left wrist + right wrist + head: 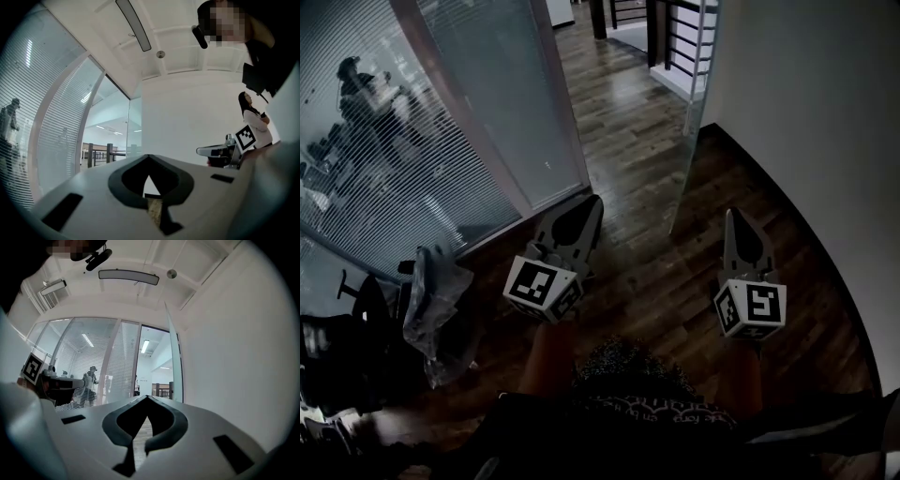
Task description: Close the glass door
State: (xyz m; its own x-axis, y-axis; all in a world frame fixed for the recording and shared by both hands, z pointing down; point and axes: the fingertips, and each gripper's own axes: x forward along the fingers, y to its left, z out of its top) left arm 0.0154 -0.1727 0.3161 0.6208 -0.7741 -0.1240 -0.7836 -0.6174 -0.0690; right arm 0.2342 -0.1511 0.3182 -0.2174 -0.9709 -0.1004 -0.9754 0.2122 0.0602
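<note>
The glass door (694, 112) stands open, edge-on to me, swung back near the white wall on the right. It shows as a tall pane edge (174, 366) in the right gripper view and as a faint pane (135, 131) in the left gripper view. My left gripper (592, 202) and right gripper (732, 216) are held side by side over the wooden floor, both pointing at the doorway and short of the door. Both are shut with nothing between the jaws: the left tips (149, 156) meet, and so do the right tips (148, 397). Neither touches the door.
A glass partition with blinds (412, 141) and its white frame post (562, 103) bound the doorway's left side. The curved white wall (806, 112) runs along the right. A chair with a plastic bag (431, 309) stands at lower left. Railings (684, 37) show beyond the doorway.
</note>
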